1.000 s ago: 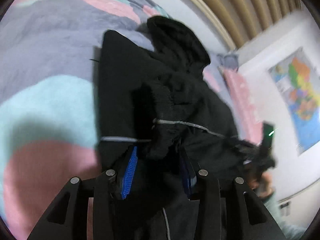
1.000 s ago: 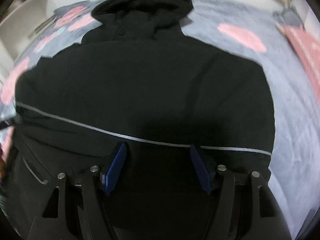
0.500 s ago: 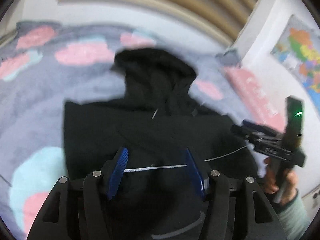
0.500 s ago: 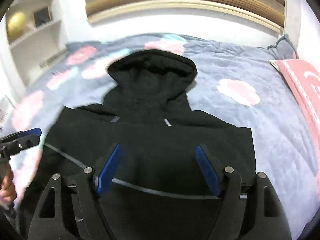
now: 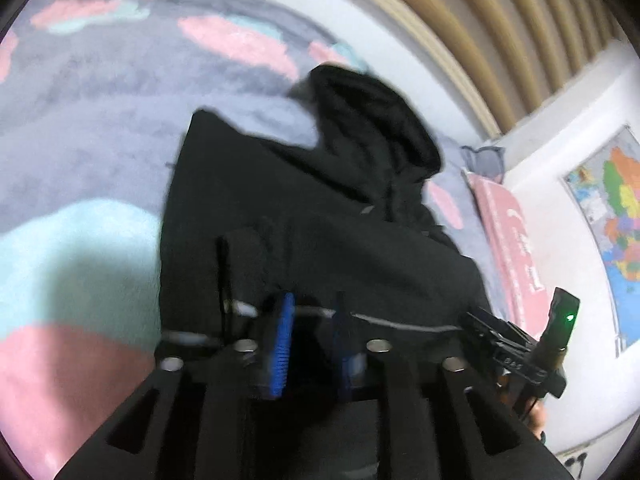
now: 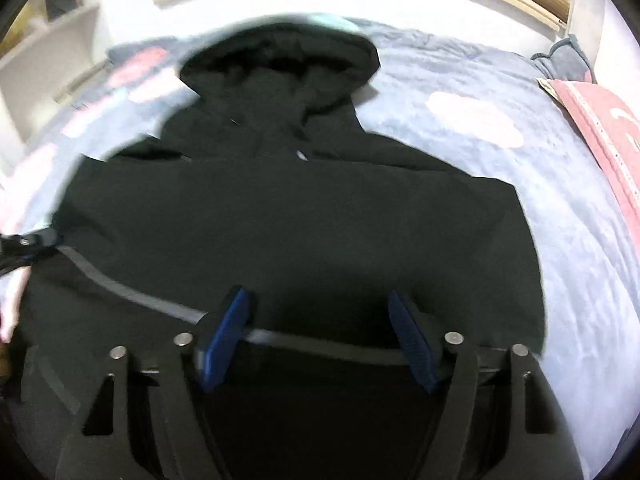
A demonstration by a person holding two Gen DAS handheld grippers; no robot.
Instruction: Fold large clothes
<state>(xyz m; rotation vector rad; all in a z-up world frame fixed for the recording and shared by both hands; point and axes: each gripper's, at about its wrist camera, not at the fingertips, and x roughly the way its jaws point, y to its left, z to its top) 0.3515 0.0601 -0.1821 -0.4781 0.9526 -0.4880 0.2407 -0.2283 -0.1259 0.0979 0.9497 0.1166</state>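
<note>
Since half a second ago the left gripper (image 5: 310, 332) has swung so that its view tilts: the black hooded jacket of thick fabric with thin grey piping (image 5: 320, 240) now runs diagonally from the lower centre to the hood in the upper middle of the frame, where before it lay squarely ahead. Its jaws have just been closing, and the blue pads (image 5: 282, 344) now stand narrowly apart with a dark bunch of the jacket's lower edge and its grey piping between them; whether they press hard on the cloth I cannot tell, since the picture is blurred. A folded-over flap of the jacket stands up just left of the pads.

Across the right wrist view the jacket (image 6: 304, 216) fills the middle of the frame, hood at the top centre, lying on the fluffy grey-blue bedspread with pink and pale turquoise cloud shapes (image 6: 560, 184). The right gripper (image 6: 320, 340) has its jaws spread wide, having closed slightly, and the jacket's piped hem lies in the gap between the two blue pads (image 6: 224, 340) with no visible pinch.

At the lower right of the left wrist view sits the right gripper (image 5: 516, 348), with a green light on its body. A pink pillow (image 5: 508, 236) lies at the bedspread's right edge below a coloured wall map (image 5: 616, 208).
</note>
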